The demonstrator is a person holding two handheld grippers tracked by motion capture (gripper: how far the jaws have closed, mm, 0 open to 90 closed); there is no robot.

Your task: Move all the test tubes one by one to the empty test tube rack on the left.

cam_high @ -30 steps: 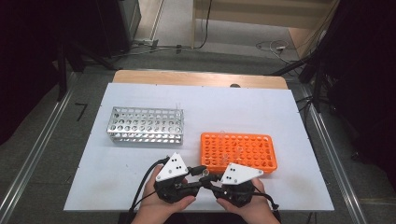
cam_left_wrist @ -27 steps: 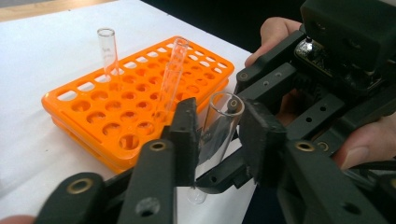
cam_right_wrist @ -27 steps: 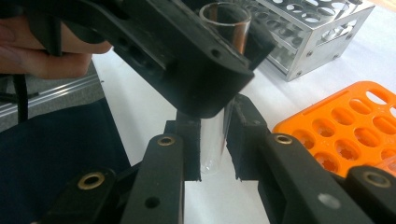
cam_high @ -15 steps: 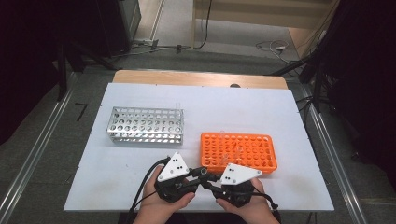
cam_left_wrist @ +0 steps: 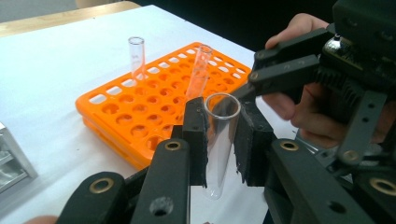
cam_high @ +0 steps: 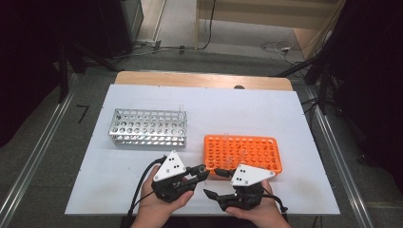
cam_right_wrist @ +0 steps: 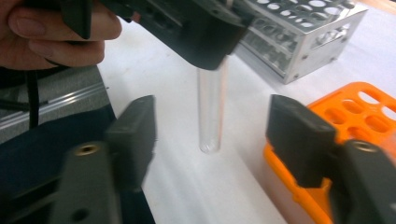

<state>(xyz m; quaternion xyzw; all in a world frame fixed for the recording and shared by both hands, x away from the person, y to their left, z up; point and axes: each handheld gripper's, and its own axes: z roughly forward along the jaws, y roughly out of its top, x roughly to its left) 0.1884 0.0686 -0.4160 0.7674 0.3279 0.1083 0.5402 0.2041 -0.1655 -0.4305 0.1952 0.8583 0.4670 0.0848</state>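
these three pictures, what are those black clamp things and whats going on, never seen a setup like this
A person sits at a white table holding a hand-operated two-jaw gripper in each hand. One picture looks down from above; the other two come from cameras riding on each gripper. On the table are a metal rack and an orange rack with two glass tubes standing in it. The left gripper is clamped on a clear test tube. The right gripper has just been opening; its jaws stand apart on either side of that tube, not touching it.

I'm seeing the orange rack (cam_high: 243, 153) blocking at one o'clock. The metal rack (cam_high: 148, 127) is standing at eleven; bare table (cam_high: 237, 109) is lying beyond.
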